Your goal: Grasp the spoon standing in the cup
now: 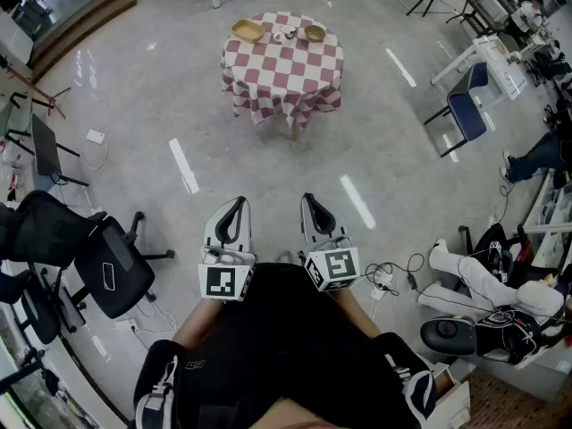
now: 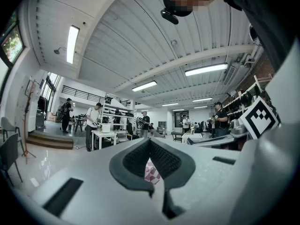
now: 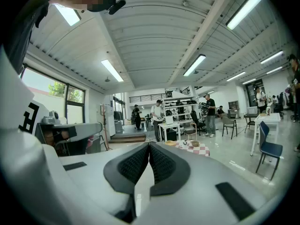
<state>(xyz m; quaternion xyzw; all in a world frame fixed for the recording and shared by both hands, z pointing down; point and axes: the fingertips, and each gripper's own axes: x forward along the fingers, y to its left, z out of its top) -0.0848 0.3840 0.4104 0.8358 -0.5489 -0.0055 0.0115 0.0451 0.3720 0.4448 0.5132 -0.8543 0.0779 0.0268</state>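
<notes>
Cup (image 1: 286, 33) at far table (image 1: 282, 77) edge, open floor (image 1: 268, 164) btwn.

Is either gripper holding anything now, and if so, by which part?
Nothing is held. The left gripper and the right gripper are both shut and empty.

Counter (image 1: 281, 74) stands far centre on the floor (image 1: 143, 105). Along its far edge, in a row: basket (image 1: 248, 30) left, cup (image 1: 286, 33) middle, bowl (image 1: 315, 33) right. Left gripper (image 1: 239, 201) and right gripper (image 1: 307, 197) sit side by side near centre, well apart from the counter, jaws toward it. Office chair (image 1: 112, 271) near left. Second chair (image 1: 466, 114) far right of the counter.
</notes>
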